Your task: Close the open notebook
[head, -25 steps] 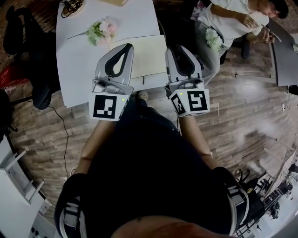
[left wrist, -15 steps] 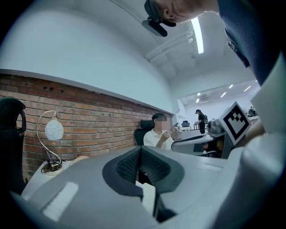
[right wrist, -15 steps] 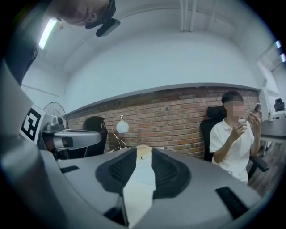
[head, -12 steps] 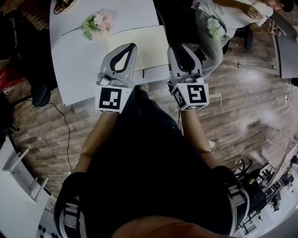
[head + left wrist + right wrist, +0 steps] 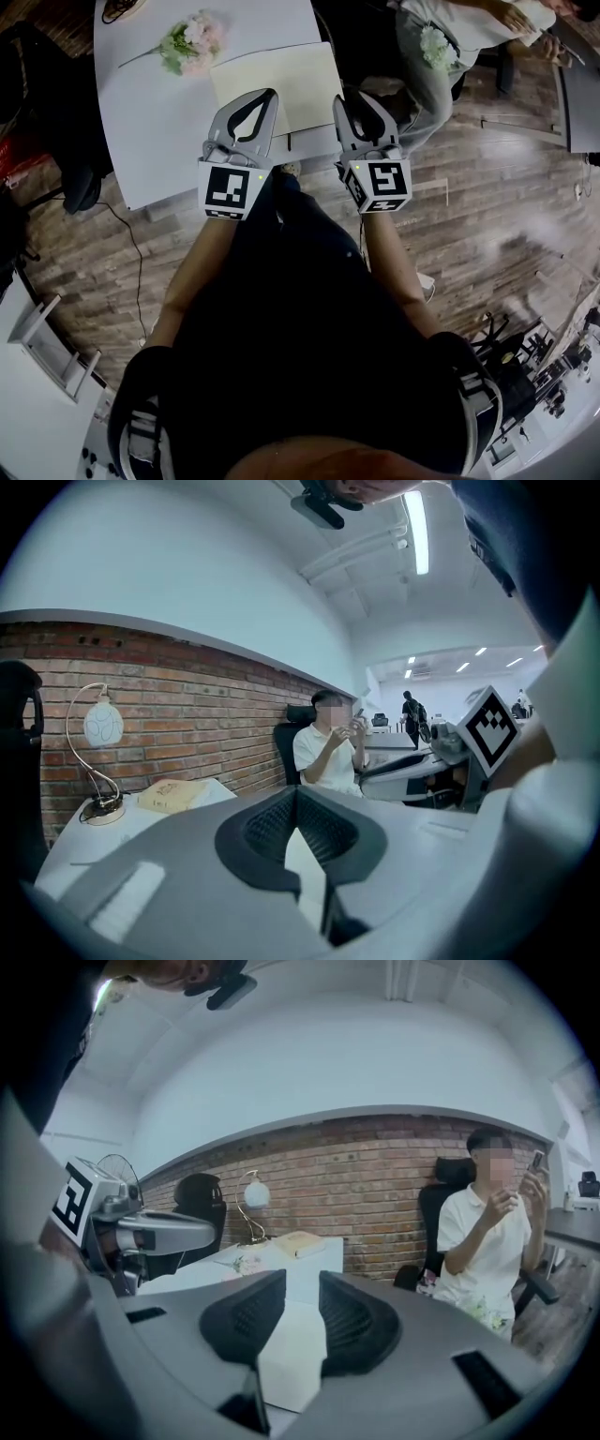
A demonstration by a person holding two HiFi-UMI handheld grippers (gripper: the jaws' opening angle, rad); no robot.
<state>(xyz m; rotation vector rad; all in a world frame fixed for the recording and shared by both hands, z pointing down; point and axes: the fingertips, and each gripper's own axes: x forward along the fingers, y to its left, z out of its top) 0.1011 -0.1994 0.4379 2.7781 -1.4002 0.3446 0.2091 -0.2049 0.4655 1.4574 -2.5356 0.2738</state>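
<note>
Cream pages of the open notebook [image 5: 281, 84] lie flat at the lower right corner of the white table [image 5: 159, 122], close to its rim, with bare tabletop to the left. Left gripper [image 5: 268, 96], tips pressed together on nothing, hangs over the notebook's lower left part; right gripper [image 5: 364, 97], jaws spread and empty, hangs at its right edge. Flowers [image 5: 192, 42] lie near the notebook's upper left corner; seated person [image 5: 450, 37] upper right, black chair [image 5: 56, 103] far left.
</note>
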